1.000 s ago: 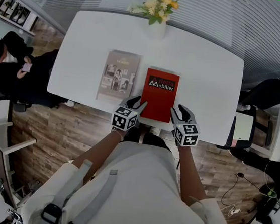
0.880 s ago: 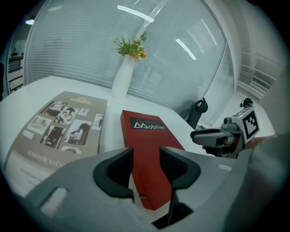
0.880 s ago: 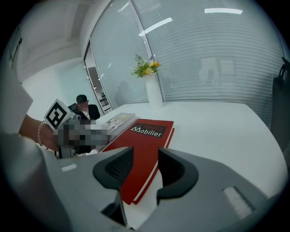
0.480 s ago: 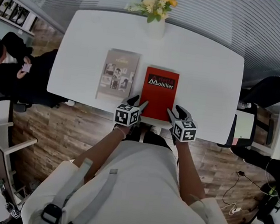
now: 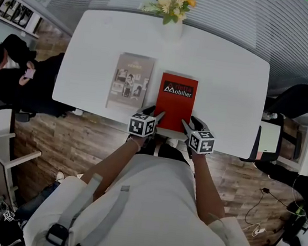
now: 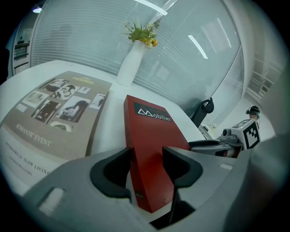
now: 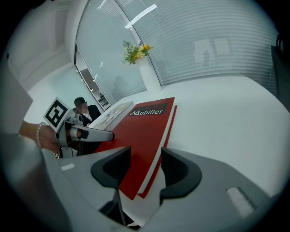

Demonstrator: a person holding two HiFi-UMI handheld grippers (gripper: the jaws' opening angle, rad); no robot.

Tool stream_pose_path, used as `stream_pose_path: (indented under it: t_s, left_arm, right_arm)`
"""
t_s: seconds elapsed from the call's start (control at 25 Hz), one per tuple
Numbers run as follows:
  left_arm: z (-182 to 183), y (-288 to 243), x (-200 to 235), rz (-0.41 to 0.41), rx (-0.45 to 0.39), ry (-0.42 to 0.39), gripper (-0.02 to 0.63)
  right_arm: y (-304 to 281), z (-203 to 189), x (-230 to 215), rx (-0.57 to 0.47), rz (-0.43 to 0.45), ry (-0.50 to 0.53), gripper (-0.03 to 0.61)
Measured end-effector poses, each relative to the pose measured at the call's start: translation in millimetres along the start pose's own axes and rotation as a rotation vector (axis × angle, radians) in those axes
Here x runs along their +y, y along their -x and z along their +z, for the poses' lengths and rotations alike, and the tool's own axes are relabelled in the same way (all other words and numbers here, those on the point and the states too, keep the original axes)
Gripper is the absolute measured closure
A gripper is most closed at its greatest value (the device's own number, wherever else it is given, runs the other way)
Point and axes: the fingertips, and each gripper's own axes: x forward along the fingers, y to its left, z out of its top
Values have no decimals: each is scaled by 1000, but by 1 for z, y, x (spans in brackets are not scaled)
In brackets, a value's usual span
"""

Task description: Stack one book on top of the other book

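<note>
Left gripper (image 5: 153, 114) and right gripper (image 5: 192, 123) fingers stand wide, having just been opening, each straddling a near corner of the red book (image 5: 176, 103), beside the grey book (image 5: 129, 81) on the counter (image 5: 226, 78).

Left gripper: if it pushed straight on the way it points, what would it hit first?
Most likely the red book: its near corner lies between the jaws of the left gripper, which have just been opening and do not press it. Depth is unclear.
</note>
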Motion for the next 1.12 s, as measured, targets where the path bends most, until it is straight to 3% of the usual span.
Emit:
stream_pose_path:
  t_s: [0.36,1.12]
  left_arm:
    - [1,-1,0,-6,-4,-2,399]
    - [10,5,-10,-36,-66,-5,377]
  right_arm:
    - [-3,-1,4,-8,42,-68,402]
    - [8,8,8,-55,33,-65,410]
